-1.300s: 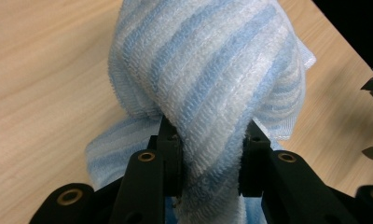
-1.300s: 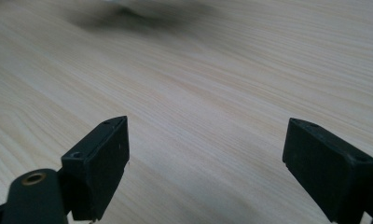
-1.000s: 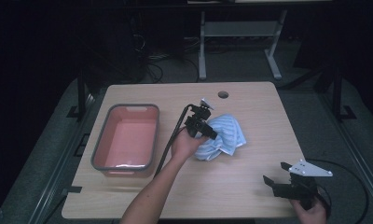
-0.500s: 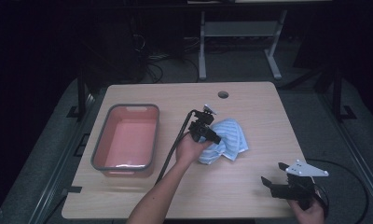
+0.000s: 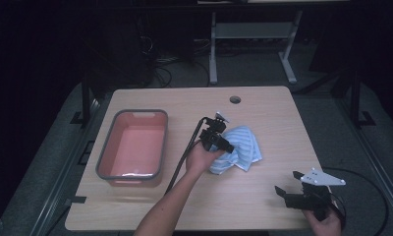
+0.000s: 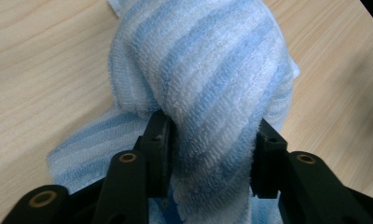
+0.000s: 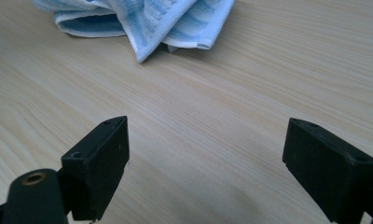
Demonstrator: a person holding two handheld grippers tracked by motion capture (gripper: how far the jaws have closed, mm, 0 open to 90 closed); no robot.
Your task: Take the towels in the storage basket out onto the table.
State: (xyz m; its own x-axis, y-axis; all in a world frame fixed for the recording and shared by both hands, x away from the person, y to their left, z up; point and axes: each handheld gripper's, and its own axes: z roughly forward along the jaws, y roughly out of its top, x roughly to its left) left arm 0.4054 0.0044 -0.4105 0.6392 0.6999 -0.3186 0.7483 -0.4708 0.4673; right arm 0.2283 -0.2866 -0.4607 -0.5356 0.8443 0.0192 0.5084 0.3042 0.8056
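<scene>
A blue-and-white striped towel lies bunched near the middle of the wooden table. My left gripper is shut on a thick fold of that towel, which bulges between the two black jaws in the left gripper view. My right gripper is near the table's front right edge, open, with bare wood between its fingers. In the right gripper view the towel lies farther off, apart from the right gripper.
A pink tub with a grey rim stands on the left part of the table. A round cable hole is near the far edge. A black cable trails from the left gripper along the forearm.
My left gripper has slid a little to the right and nearer with the towel, gathering it into a tighter bunch. The right gripper has hardly moved.
</scene>
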